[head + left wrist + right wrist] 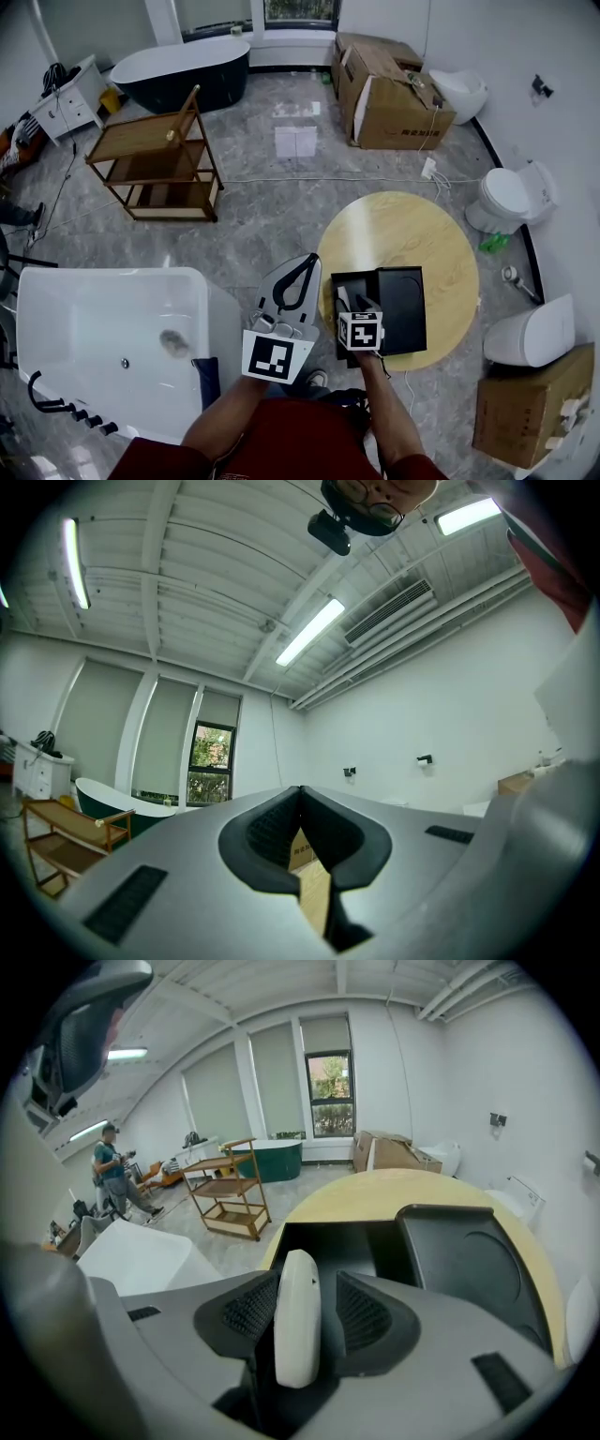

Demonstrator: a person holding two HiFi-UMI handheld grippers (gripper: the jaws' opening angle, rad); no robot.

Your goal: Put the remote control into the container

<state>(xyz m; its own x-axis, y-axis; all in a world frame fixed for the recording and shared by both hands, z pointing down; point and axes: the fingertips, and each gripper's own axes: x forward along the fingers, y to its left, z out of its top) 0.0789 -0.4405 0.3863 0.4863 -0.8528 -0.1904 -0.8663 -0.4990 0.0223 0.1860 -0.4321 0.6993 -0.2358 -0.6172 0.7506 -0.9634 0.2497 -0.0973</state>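
Observation:
A white remote control (296, 1321) stands on edge between the jaws of my right gripper (309, 1283). It lies close to the left pad, and a gap shows at the right pad. That gripper (352, 302) hovers over the open black container (349, 281) on the round wooden table (403, 234). The container's cavity (328, 1241) lies straight ahead of the jaws, and its black lid (469, 1260) rests to the right. My left gripper (302, 272) is raised left of the table, its tips together (300, 794) with nothing in them.
A white bathtub (103, 347) stands at the lower left, with a wooden shelf cart (159, 169) beyond it. Cardboard boxes (394, 98) and toilets (506, 197) ring the table's far and right sides. A person (112, 1176) stands far off.

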